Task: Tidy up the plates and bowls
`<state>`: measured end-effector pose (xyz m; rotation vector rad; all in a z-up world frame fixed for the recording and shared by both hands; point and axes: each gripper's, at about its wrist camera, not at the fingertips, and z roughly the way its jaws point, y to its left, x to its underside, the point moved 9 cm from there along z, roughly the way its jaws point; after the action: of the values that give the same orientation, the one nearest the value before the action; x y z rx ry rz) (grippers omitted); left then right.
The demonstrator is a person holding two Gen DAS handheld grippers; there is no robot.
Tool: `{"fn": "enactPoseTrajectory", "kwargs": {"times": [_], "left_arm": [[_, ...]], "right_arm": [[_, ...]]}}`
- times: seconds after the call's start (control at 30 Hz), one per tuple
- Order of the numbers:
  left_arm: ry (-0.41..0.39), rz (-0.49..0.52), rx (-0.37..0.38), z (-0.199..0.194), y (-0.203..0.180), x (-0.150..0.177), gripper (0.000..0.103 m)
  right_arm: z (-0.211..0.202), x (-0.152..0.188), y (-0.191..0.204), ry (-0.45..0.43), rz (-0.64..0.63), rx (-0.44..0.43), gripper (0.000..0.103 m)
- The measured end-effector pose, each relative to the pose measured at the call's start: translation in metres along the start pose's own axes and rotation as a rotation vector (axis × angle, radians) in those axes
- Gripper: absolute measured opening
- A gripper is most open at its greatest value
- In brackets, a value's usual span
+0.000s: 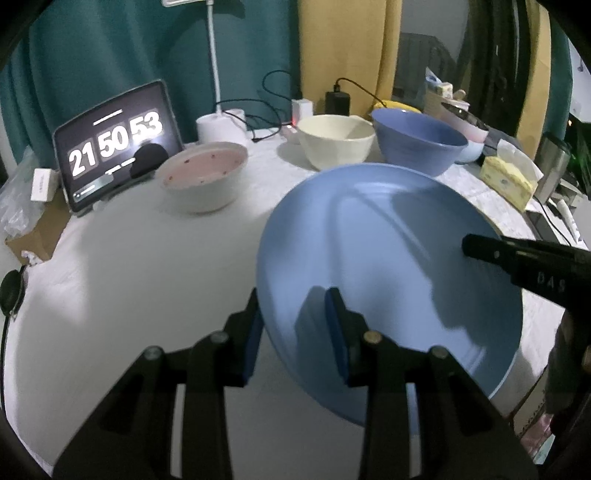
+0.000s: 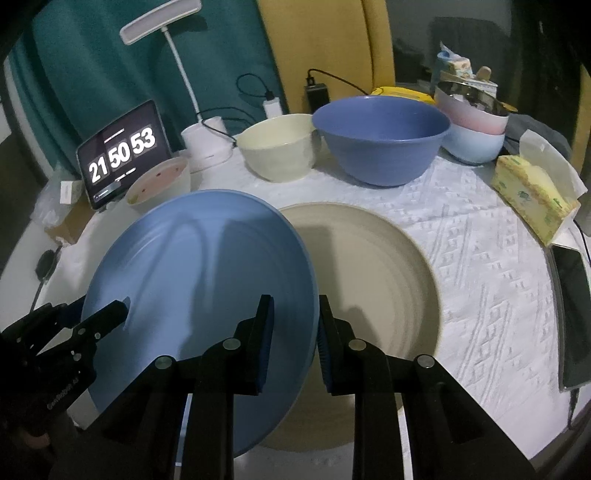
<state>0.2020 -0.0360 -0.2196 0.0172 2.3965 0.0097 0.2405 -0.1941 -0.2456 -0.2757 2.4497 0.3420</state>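
Blue plate [image 2: 199, 280] gripped at opposite rims, lifted over table [image 1: 147, 258].

Held tilted above white cloth, partly over beige plate [image 2: 369, 266] lying flat beneath. Clamped on left rim by left gripper [image 1: 295, 328], one pad above, one below; clamped on right rim by right gripper [image 2: 295, 332] likewise. Behind, along far edge: dark blue bowl [image 2: 380, 144], cream bowl [image 2: 277, 147] just beside it, pink-lined bowl [image 1: 203, 177] further left, stacked pale bowls [image 2: 472, 125] to right. Also present: tablet [image 1: 114, 144] showing a clock, tissue box [image 2: 532, 192], lamp [image 2: 162, 22], phone [image 2: 572, 295] at right edge.
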Motion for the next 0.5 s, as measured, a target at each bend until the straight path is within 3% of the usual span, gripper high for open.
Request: {"fn": "enactPoseTrajectory", "kwargs": {"times": [0.5], "left_arm": [[0.031, 0.064, 0.031, 0.026, -0.043, -0.013, 0.034]], "right_arm": [[0.003, -0.005, -0.050, -0.010, 0.062, 0.040, 0.024]]}}
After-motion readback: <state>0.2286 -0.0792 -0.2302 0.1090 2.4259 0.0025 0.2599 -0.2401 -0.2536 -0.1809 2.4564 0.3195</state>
